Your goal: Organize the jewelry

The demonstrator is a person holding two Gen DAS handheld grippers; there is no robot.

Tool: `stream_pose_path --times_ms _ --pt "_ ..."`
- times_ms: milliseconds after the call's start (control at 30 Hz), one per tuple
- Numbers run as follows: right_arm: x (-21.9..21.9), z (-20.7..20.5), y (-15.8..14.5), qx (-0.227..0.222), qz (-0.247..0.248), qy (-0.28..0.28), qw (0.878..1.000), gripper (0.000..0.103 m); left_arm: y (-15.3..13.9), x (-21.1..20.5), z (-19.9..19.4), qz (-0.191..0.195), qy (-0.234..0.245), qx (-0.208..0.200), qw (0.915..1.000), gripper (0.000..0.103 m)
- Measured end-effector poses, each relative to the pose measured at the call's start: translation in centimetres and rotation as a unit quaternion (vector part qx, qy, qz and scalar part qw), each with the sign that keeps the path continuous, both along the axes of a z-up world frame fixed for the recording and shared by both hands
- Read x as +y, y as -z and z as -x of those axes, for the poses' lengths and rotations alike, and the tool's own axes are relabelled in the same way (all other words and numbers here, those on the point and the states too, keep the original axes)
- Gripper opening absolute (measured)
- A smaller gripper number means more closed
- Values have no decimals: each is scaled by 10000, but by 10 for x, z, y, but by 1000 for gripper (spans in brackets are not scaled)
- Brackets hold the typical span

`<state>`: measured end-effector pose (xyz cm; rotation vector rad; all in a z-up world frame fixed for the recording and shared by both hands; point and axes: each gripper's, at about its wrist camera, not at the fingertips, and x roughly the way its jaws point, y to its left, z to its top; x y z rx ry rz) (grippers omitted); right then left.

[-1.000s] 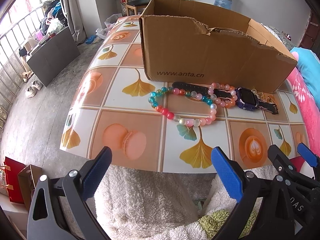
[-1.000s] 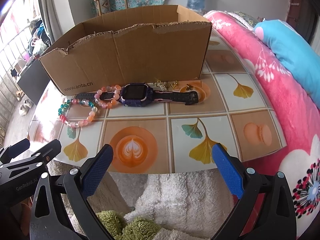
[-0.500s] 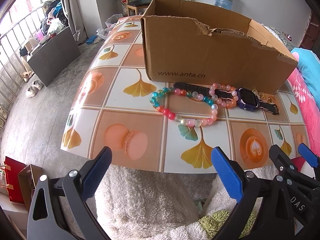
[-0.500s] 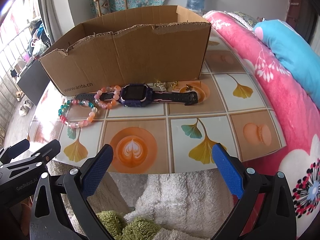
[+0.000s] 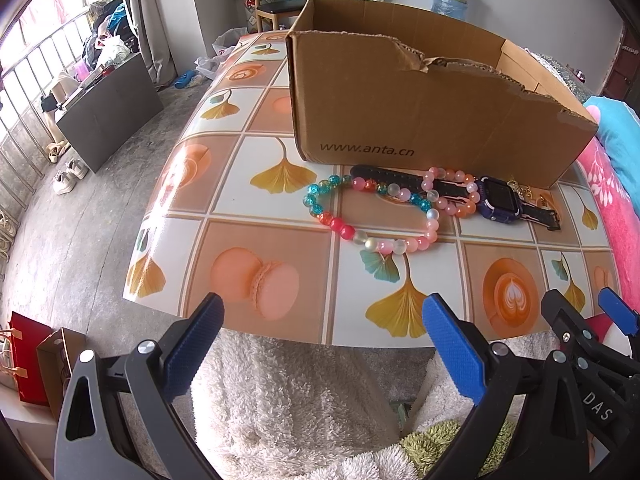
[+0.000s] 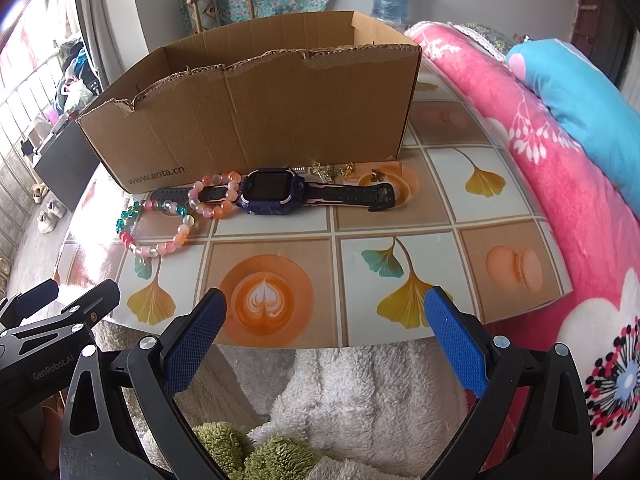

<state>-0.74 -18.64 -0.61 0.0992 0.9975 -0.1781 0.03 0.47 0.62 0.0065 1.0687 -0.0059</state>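
Hovering | left tool (image 5: 320,336) spread wide, empty | right tool (image 6: 326,330) likewise

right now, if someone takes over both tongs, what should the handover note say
Left tongs: open, empty, at the near table edge.
Right tongs: open, empty, same edge.
On the table in front of the cardboard box: multicoloured bead bracelet, pink bead bracelet looped over the strap of the purple watch, small gold pieces against the box.
Done: nothing visibly moved into the box.
Left: everything.
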Motion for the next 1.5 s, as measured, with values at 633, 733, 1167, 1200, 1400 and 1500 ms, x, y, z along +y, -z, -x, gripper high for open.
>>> stream_pose_path --times_ms 633,733,1167,1200,1400,1500 --pt "-4 -5 4 -54 -84 -20 9999 95 12 15 -9 58 -8 4 10000 97" --pt "-1 -11 2 -173 -99 -257 9995 95 15 18 -14 -19 53 -7 10000 97" --pt "24 -47 -1 -579 -1018 -1274 9849 85 7 58 -44 1117 696 -901 9872 97" --pt "28 -50 1 -535 -1051 -1316 9843 83 7 60 -49 1192 728 -842 9866 97" --pt "48 -62 14 -221 -1370 -1508 9788 61 6 55 -64 1207 1049 -872 9833 96" --pt "54 -66 18 -109 -1455 -1555 9770 54 7 50 -64 1091 1341 -904 9808 87"
